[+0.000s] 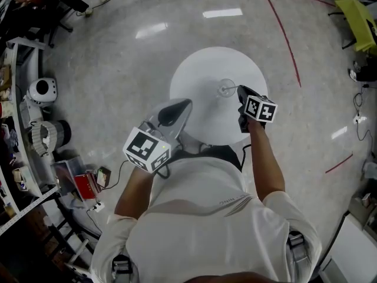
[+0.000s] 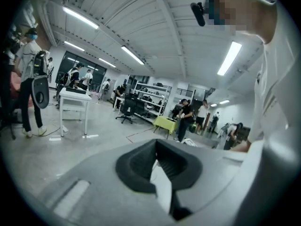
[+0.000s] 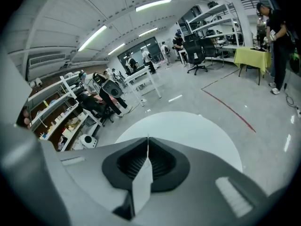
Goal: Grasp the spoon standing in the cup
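Observation:
A clear glass cup (image 1: 226, 88) stands near the right of the round white table (image 1: 203, 69). The spoon in it is too thin to make out. In the head view my right gripper (image 1: 240, 91) reaches in from the right, its tip right beside the cup's rim. Its jaws are shut. In the right gripper view the right gripper (image 3: 148, 146) shows its pads meeting; the cup is hidden below them, and whether the spoon is pinched cannot be told. My left gripper (image 1: 186, 102) hovers over the table's front left, shut and empty, and the left gripper (image 2: 157, 163) points out into the room.
Red tape lines (image 1: 285, 35) cross the floor beyond the table. A yellow-green table (image 1: 358, 15) stands at the far right. Cluttered shelves and a white device (image 1: 41, 91) line the left side. Several people and a white table (image 2: 74, 98) show in the left gripper view.

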The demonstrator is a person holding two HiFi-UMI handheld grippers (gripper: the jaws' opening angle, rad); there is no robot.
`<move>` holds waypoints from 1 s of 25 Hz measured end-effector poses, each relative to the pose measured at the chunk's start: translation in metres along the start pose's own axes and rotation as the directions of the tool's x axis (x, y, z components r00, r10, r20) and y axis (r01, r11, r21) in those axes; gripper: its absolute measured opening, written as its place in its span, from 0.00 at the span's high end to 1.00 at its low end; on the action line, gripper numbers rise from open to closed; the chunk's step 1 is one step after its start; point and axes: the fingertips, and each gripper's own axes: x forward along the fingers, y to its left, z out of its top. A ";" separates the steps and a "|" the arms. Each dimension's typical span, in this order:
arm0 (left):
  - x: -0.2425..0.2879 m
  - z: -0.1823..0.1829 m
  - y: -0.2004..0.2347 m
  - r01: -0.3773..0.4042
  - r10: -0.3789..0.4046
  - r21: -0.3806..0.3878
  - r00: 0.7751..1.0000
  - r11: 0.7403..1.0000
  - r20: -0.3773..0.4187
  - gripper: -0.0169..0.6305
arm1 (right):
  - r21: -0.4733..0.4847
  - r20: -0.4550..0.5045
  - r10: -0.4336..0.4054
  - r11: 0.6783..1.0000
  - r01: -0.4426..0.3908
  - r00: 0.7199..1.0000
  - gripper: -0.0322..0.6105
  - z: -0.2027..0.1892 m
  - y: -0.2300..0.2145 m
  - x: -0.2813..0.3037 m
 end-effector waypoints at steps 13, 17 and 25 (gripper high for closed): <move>-0.034 0.019 -0.004 0.102 -0.104 0.048 0.994 0.994 0.045 0.97 | -0.129 0.232 0.026 0.992 0.005 0.972 0.93 0.035 0.085 -0.091; -0.039 0.027 -0.010 0.145 -0.149 0.066 0.987 0.987 0.058 0.97 | -0.158 0.323 0.053 0.987 -0.001 0.945 0.93 0.051 0.116 -0.131; -0.029 0.055 -0.041 0.259 -0.273 0.148 0.958 0.955 0.086 0.97 | -0.175 0.527 0.015 0.980 0.091 0.850 0.93 0.069 0.139 -0.237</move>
